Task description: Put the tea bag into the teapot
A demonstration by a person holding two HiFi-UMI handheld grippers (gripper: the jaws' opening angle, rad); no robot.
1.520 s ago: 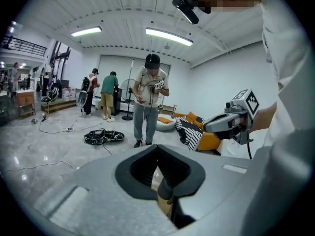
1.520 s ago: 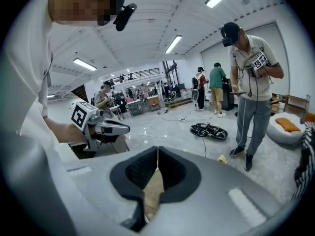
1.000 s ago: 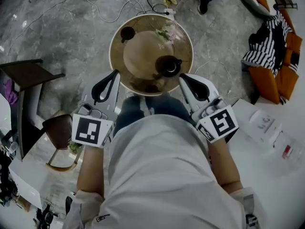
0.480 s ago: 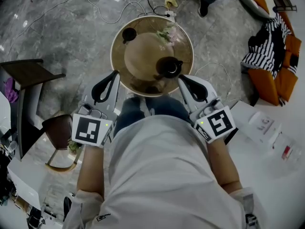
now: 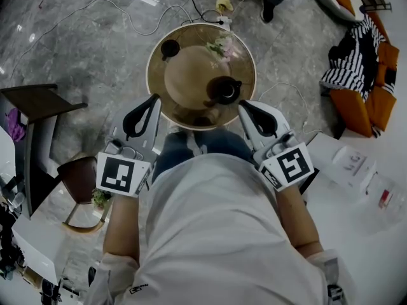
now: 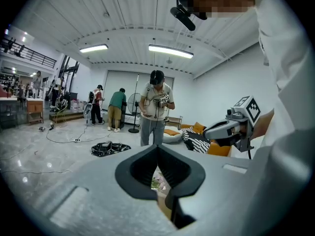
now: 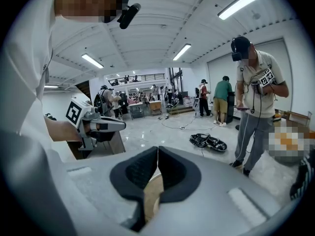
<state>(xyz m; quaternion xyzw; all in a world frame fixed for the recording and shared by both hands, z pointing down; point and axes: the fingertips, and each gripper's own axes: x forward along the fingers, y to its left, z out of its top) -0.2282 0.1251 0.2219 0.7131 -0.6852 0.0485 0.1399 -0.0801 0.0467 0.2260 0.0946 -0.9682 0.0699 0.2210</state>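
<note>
Head view: teapot (image 5: pixel 222 91) inside table rim (image 5: pixel 156 56)

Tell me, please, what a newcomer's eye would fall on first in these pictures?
The round brown table in the upper middle of the head view draws the eye, with a dark teapot on its near right side. The left claw and the right claw flank its near edge, both shut and empty. The left gripper view shows a standing person in a bright hall.
</note>
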